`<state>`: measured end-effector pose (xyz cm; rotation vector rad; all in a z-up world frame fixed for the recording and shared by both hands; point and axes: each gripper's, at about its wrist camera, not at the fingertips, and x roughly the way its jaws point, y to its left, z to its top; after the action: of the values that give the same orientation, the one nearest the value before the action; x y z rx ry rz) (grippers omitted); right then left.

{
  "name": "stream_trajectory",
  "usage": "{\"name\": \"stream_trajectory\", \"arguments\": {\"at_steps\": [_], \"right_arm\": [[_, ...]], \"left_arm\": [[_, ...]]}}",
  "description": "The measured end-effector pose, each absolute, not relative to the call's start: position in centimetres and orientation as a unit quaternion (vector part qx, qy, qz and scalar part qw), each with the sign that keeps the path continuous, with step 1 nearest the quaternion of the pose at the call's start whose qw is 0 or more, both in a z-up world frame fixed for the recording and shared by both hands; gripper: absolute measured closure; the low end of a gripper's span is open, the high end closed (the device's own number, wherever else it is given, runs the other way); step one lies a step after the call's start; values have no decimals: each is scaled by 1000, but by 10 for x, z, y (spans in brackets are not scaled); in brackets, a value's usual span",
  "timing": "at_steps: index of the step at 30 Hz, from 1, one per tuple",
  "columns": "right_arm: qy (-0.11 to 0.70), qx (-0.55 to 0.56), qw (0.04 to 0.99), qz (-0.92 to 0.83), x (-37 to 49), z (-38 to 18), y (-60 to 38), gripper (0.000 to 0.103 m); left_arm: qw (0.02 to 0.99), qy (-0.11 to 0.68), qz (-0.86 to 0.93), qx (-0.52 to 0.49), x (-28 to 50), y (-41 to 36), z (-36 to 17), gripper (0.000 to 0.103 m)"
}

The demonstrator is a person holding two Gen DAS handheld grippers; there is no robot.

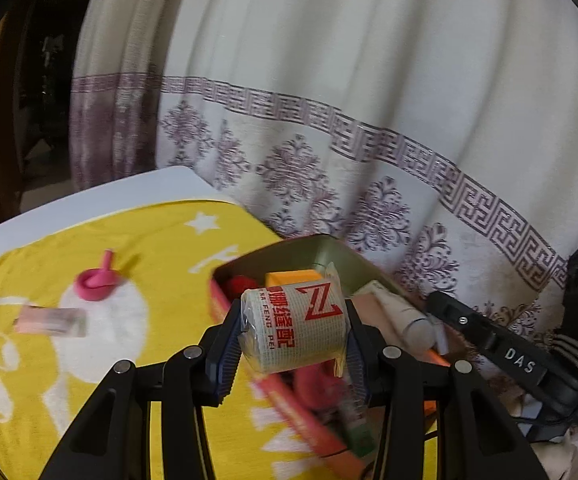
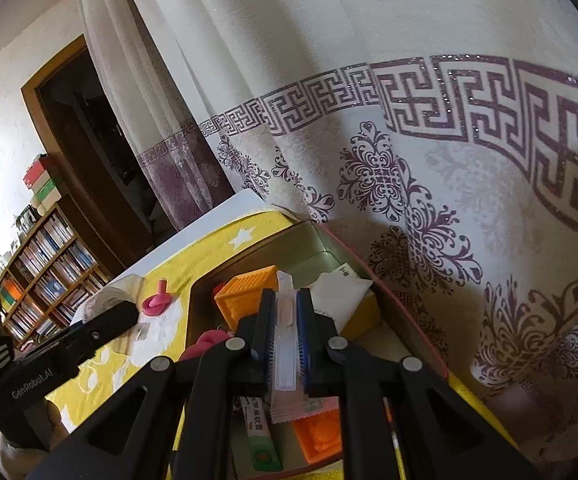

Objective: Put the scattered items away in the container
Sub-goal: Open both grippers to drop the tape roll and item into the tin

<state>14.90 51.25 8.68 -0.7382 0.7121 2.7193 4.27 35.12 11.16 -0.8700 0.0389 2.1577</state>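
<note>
Our black two-finger left gripper [image 1: 293,344] pointed downward, its ribbed blue pads [image 1: 225,354] pressed on either side of a white wrapped roll. Our black two-finger right gripper [image 2: 287,340] also tilted downward, jaws clamped nearly together on a thin clear sachet.

Box sitting at the cloth's far right edge, against the curtain

The table [image 1: 89,196] is carrying a cloth [image 1: 137,360], and a curtain [image 1: 369,80] is hanging behind both. On the cloth, left of the box [image 1: 329,252], a balloon [image 1: 97,278] is lying behind a small packet [image 1: 51,320]. The left gripper [image 1: 293,344] is holding a roll [image 1: 293,328] over the box. The right gripper [image 2: 287,344] is pinching a sachet [image 2: 286,344] above the box, with 2 blocks [image 2: 249,292] lying inside.
</note>
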Motion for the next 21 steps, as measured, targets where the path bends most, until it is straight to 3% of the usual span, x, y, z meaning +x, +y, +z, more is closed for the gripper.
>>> {"name": "stream_trajectory", "arguments": {"at_steps": [4, 5, 6, 7, 8, 21], "right_arm": [[247, -245, 115, 930, 149, 90, 517, 92], [249, -243, 114, 931, 149, 91, 518, 92], [250, -242, 113, 931, 148, 91, 519, 92], [254, -241, 111, 930, 148, 91, 520, 92], [257, -242, 109, 929, 147, 91, 522, 92], [278, -250, 105, 922, 143, 84, 525, 91]], "left_arm": [[419, 13, 838, -350, 48, 368, 110, 54], [425, 12, 832, -356, 48, 372, 108, 45], [428, 10, 829, -360, 48, 374, 107, 28], [429, 6, 827, -363, 47, 374, 106, 18], [428, 0, 828, -361, 48, 373, 106, 14], [392, -20, 838, -379, 31, 347, 100, 14]]}}
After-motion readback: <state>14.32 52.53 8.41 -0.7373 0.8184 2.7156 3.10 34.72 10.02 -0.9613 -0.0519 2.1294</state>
